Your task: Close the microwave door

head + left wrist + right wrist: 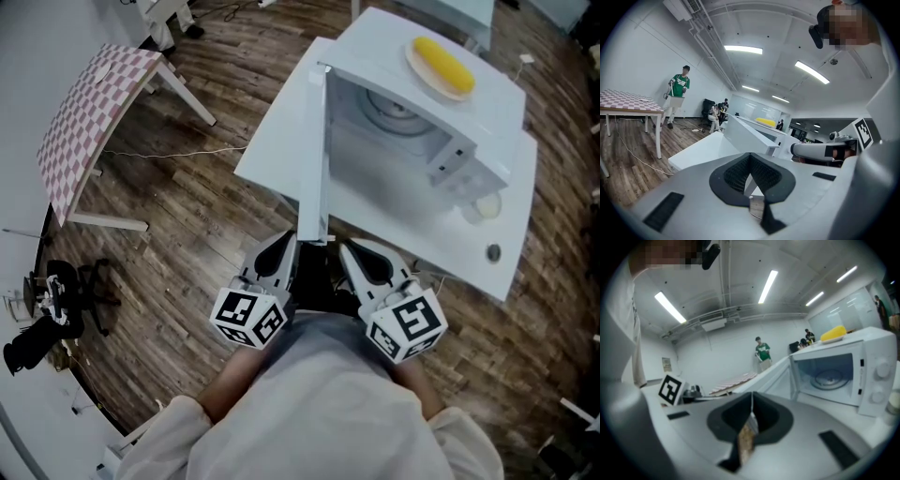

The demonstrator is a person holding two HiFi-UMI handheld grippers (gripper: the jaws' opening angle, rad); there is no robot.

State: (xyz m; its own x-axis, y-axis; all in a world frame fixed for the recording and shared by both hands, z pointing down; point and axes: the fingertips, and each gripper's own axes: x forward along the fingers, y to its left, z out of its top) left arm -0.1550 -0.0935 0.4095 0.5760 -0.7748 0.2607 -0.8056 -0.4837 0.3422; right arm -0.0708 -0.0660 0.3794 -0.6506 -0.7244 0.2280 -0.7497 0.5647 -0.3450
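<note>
Microwave (384,47) on white table (272,141), door (316,169) swung wide open, free edge pointing back at person. Cavity shows only turntable. Yellow item (443,61) sits on top of oven, clear of door's swing. Left gripper (284,246) low, just beside door's free edge on its outer side, likely staged to push door shut. Its jaws are together with nothing between them, and blunt tip suits shoving. Right gripper (354,255) alongside facing cavity, jaws also together, empty. Contact with door not evident.
</note>
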